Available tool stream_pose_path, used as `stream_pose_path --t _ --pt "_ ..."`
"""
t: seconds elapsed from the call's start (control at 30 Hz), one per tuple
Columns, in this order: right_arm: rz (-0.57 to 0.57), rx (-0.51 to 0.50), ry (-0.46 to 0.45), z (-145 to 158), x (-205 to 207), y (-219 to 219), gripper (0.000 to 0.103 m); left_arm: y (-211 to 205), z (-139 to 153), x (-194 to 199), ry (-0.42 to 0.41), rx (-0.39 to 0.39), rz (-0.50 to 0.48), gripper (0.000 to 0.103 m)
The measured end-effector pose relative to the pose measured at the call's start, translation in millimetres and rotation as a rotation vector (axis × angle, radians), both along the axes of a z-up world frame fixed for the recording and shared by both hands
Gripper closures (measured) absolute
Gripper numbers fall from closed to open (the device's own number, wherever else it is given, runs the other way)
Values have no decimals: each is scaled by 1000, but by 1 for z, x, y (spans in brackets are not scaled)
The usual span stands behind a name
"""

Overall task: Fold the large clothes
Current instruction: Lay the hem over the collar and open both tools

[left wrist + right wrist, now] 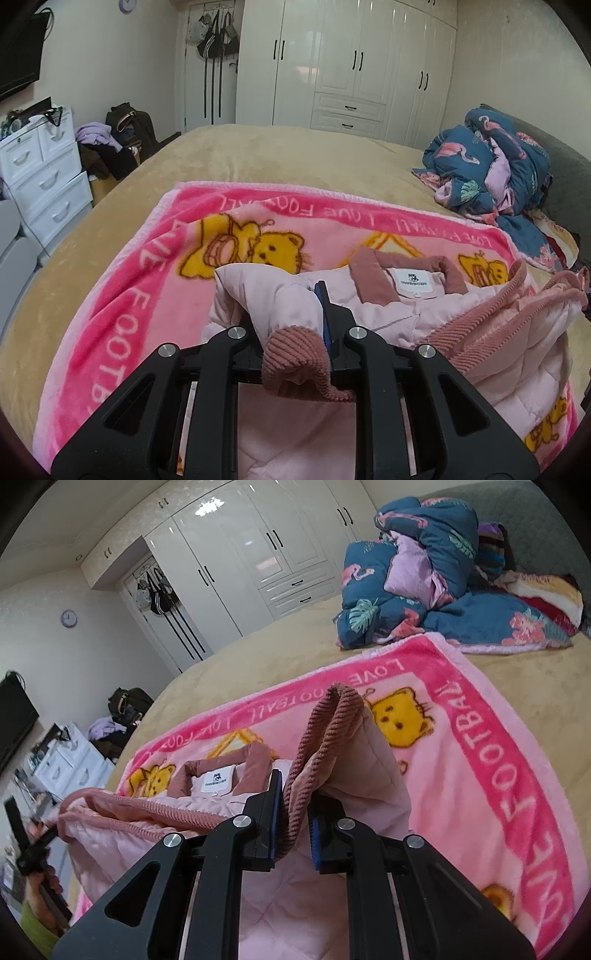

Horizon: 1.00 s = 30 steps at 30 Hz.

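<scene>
— On the blanket (pixel 122 295), what lies there?
— The jacket (pixel 413 314), collar away from us. The left gripper (pixel 295 325) pinches one cuff (pixel 295 354) — the right gripper (pixel 295 812) clamps the other cuff (pixel 325 716).

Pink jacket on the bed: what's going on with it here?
A person is folding a pink quilted jacket that lies on a pink cartoon blanket on the bed. The left gripper is shut on one ribbed corduroy cuff, and the right gripper is shut on another corduroy-edged part. The collar lies at the far end, label showing.
</scene>
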State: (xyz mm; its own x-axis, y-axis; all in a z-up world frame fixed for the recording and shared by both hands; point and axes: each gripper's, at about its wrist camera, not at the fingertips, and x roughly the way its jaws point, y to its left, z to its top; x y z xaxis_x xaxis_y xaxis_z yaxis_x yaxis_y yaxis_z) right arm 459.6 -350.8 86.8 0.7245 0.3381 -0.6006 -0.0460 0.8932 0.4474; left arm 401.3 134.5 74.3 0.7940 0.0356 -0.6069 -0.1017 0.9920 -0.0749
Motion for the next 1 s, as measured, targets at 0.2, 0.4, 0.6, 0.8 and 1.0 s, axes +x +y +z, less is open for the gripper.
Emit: stream_pose_path --t 0.2,0.4,0.6,0.8,1.0 --pt "17 94 -9 -2 -6 -3 37 3 -11 8 20 -18 1 90" --pt "99 10 -31 -5 -29 28 19 1 -13 8 22 -22 -3 88" --pt "278 -171 84 -45 -39 85 17 -4 -6 3 0 -24 -27 78" --pt "263 -202 106 -61 -41 95 13 -8 9 -7 -42 -65 -70 35" --pt "225 -202 36 -42 -55 77 10 -15 41 -35 -179 53 -67 12"
